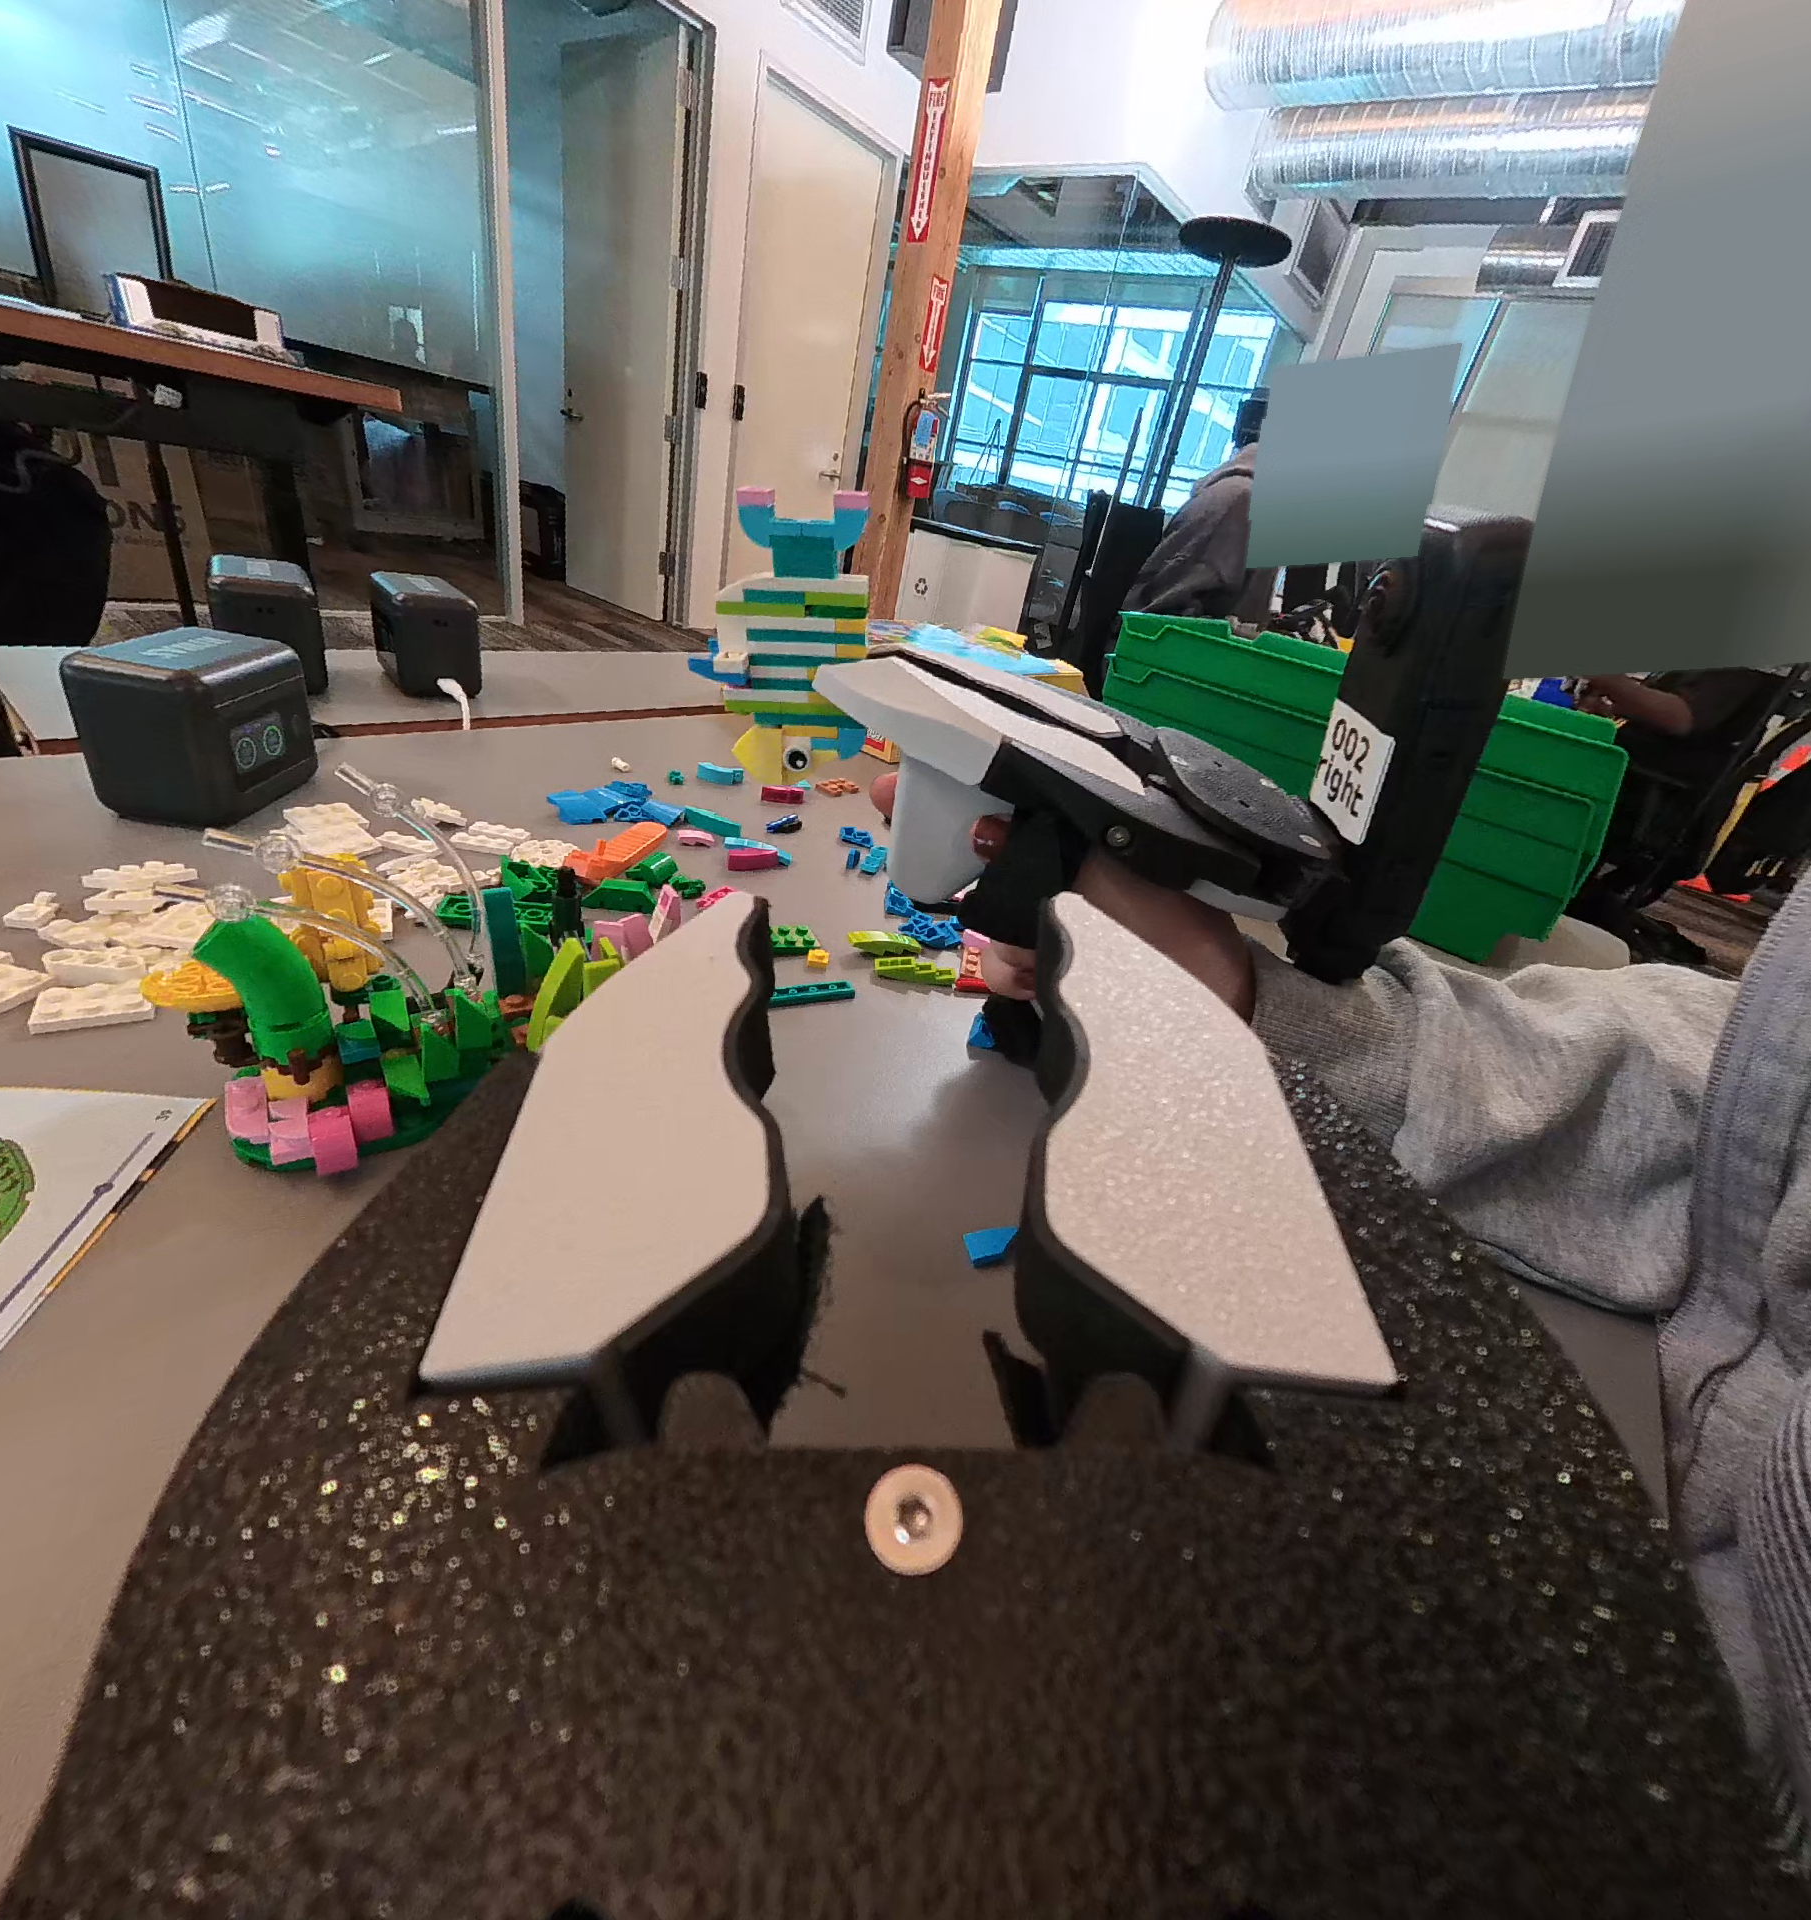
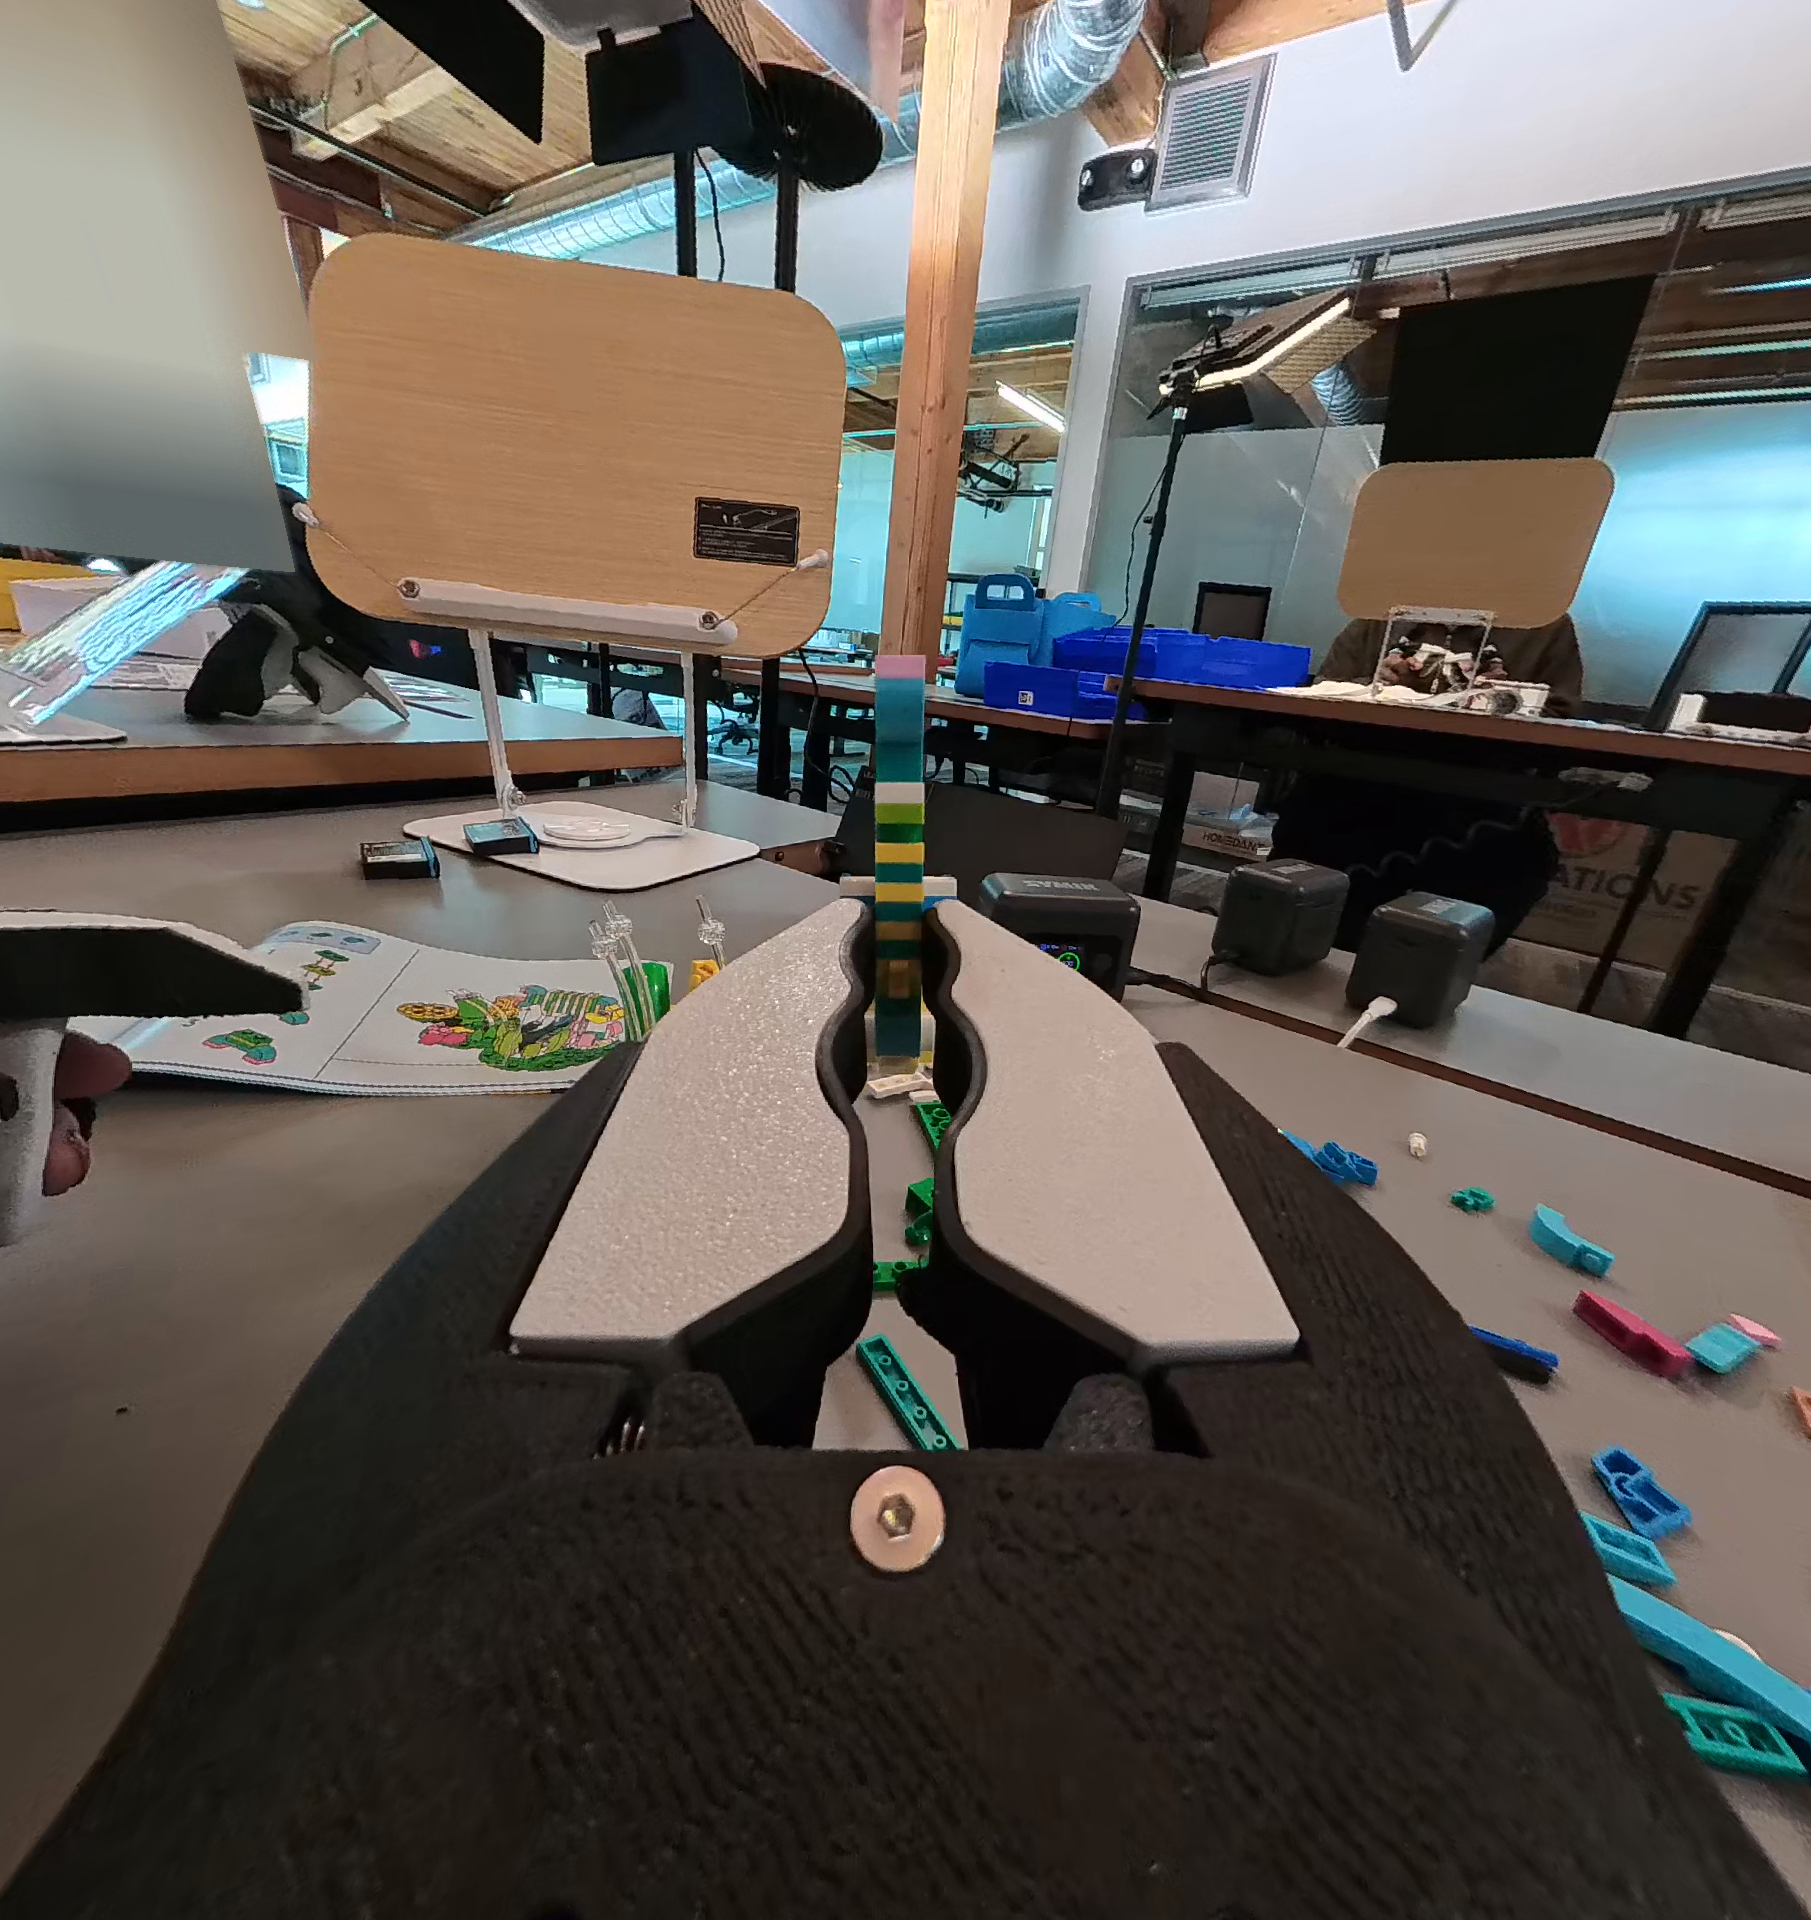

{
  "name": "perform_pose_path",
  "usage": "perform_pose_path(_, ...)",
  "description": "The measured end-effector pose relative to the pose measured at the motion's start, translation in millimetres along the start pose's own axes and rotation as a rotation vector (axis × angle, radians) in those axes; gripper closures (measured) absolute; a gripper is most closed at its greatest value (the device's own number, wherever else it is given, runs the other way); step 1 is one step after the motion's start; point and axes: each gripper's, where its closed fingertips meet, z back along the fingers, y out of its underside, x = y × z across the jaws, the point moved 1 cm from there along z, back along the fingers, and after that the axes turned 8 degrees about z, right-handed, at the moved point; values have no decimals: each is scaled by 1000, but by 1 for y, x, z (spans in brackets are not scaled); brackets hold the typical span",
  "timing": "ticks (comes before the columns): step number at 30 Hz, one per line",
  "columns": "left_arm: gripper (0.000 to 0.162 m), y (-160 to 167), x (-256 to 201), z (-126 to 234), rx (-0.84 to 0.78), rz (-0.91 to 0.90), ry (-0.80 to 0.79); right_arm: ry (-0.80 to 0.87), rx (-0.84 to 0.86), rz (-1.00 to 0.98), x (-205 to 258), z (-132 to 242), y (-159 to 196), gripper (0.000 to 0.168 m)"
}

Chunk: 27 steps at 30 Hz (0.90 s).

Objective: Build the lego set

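Note:
My left gripper (image 1: 906, 935) is open and empty, low over the grey table (image 1: 880, 1122). A small blue piece (image 1: 989, 1242) lies on the table between its fingers. A green plant model (image 1: 329, 1018) with pink and yellow parts stands to its left. A tall striped fish model (image 1: 792, 634) stands farther back. My right gripper (image 1: 828, 681), held by a hand in a grey sleeve, reaches it from the right. In the right wrist view the right gripper (image 2: 896, 925) is closed on the fish model (image 2: 899, 748), seen edge-on. The left gripper (image 2: 288, 997) shows at the left edge.
White plates (image 1: 101, 935) and loose coloured bricks (image 1: 735, 831) lie across the table; more bricks (image 2: 1628, 1340) lie on the right. An open instruction booklet (image 2: 413, 1008) lies left. Dark power boxes (image 1: 189, 727), green bins (image 1: 1296, 727) and a wooden book stand (image 2: 579, 447) stand behind. There is about 11 centimeters between the tips of the two grippers.

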Motion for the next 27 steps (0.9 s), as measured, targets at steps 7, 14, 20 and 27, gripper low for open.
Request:
perform_pose_path(7, 115, 0, 0, 0, 1, 1, 1, -8, 2, -2, 1, 0, 0, 162)
perform_pose_path(14, 115, 0, 0, 0, 0, 2, 1, -18, 3, 0, 3, -1, 1, 162)
perform_pose_path(20, 115, 0, 0, 0, 1, 3, 2, -18, 3, 0, 4, 0, 0, 162)
perform_pose_path(27, 115, 0, 0, 0, 1, 4, 2, -21, 5, -1, 5, 0, 0, 162)
